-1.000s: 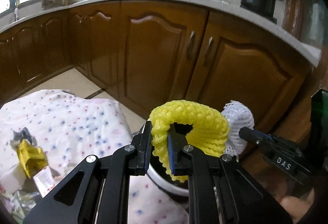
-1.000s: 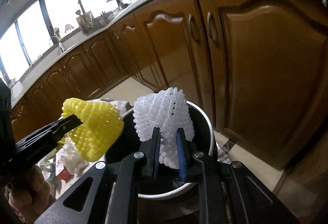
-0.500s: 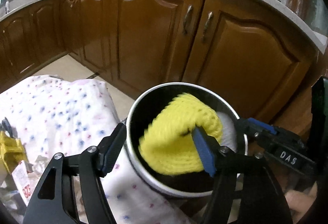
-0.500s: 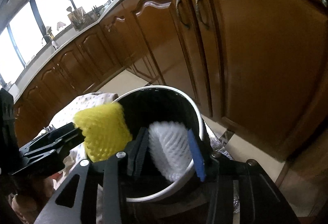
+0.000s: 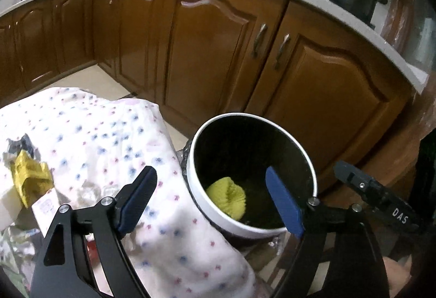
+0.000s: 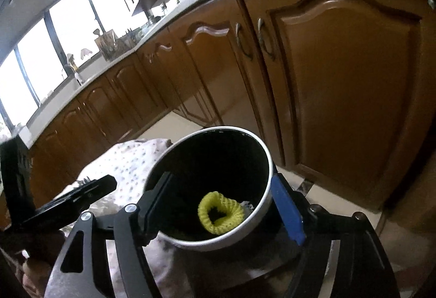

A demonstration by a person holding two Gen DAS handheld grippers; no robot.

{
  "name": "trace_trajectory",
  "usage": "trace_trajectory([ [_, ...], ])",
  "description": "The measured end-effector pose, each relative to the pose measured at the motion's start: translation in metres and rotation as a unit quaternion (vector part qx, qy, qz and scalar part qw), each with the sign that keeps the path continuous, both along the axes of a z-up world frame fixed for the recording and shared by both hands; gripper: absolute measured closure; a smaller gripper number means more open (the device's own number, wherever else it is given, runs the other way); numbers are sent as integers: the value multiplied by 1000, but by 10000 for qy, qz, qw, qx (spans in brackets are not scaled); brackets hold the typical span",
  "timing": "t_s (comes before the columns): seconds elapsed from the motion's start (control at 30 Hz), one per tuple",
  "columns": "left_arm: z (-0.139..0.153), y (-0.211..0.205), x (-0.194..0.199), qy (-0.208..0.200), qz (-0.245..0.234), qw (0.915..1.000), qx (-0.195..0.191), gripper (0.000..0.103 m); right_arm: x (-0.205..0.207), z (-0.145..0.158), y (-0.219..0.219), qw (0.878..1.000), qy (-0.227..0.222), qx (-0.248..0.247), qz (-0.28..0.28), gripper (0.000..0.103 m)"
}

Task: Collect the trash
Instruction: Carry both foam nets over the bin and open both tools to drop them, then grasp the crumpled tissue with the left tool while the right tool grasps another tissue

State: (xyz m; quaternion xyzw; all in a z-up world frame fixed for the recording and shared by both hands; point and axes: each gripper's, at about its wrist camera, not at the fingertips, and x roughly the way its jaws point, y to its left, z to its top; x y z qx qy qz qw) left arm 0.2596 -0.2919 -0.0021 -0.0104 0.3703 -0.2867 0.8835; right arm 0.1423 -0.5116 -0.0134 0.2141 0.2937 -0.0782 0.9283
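White foam net (image 6: 248, 205) mostly hidden behind yellow net (image 6: 220, 212); bin (image 6: 268, 183) bottom too dark.

Your surface wears a white, dot-patterned cloth (image 5: 109, 134); crumpled yellow wrapper (image 5: 30, 175) and paper scraps (image 5: 46, 208) lie on it at left.

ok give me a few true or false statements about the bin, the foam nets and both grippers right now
1. The yellow foam net lies inside the bin. True.
2. The left gripper grips the yellow net. False: its jaws are open and empty.
3. The right gripper is open. True.
4. Trash remains on the spotted cloth. True: a yellow wrapper lies there.
5. The bin is tipped over. False: it stands upright.
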Motion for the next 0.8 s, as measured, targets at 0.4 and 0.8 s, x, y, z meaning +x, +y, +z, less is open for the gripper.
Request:
trace_trajectory([
  [0.4, 3, 94, -50, -82, 560, 9982, -221, 19, -21, 17, 62, 9984, -301, 18, 476, 24],
  [0.8, 10, 191, -83, -228, 1240, 9916, -293, 19, -14, 11, 119, 9935, -308, 132, 1087, 24],
])
